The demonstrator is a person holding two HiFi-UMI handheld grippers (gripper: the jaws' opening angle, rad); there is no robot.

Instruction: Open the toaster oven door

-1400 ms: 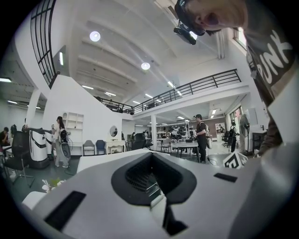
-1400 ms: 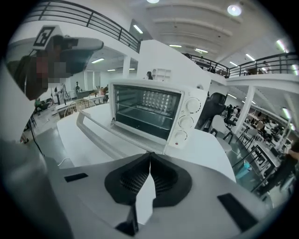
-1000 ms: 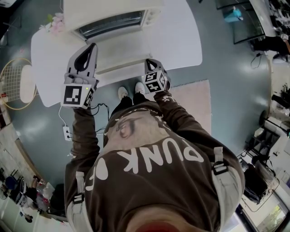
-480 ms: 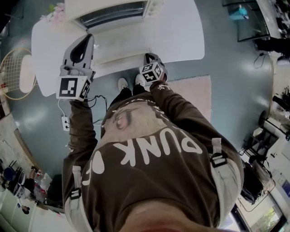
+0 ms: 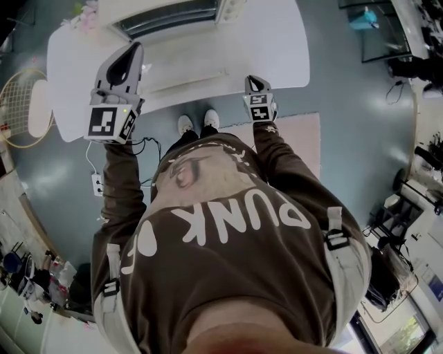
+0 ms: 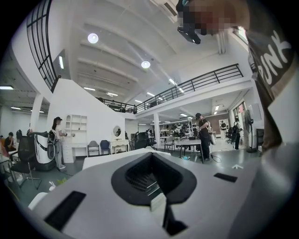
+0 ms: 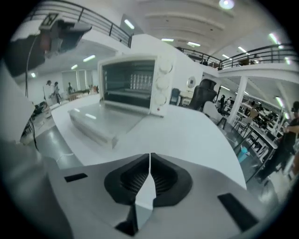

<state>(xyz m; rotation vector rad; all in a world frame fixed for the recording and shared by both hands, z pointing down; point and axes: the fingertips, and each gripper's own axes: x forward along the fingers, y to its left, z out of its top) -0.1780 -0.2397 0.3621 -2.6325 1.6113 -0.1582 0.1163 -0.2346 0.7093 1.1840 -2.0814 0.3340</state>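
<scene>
The white toaster oven (image 5: 173,14) stands at the table's far side with its glass door (image 5: 183,66) swung down flat onto the white table (image 5: 277,48). In the right gripper view the oven (image 7: 135,86) shows its open cavity, and the door (image 7: 100,121) lies ahead to the left. My right gripper (image 5: 250,79) is shut on nothing, just off the door's right front corner; its jaws (image 7: 149,156) meet in a thin line. My left gripper (image 5: 135,47) hovers left of the door, tilted up toward the hall, and its jaws (image 6: 152,156) are shut with nothing held.
Pink flowers (image 5: 83,14) sit at the table's far left corner. A round wire rack (image 5: 21,104) stands left of the table. A power strip (image 5: 97,185) with cables lies on the floor, and a pink rug (image 5: 297,145) is under my right side.
My right gripper has pulled away from the door's front edge and moved right, off the door. The left gripper has barely shifted. The door stays down flat.
</scene>
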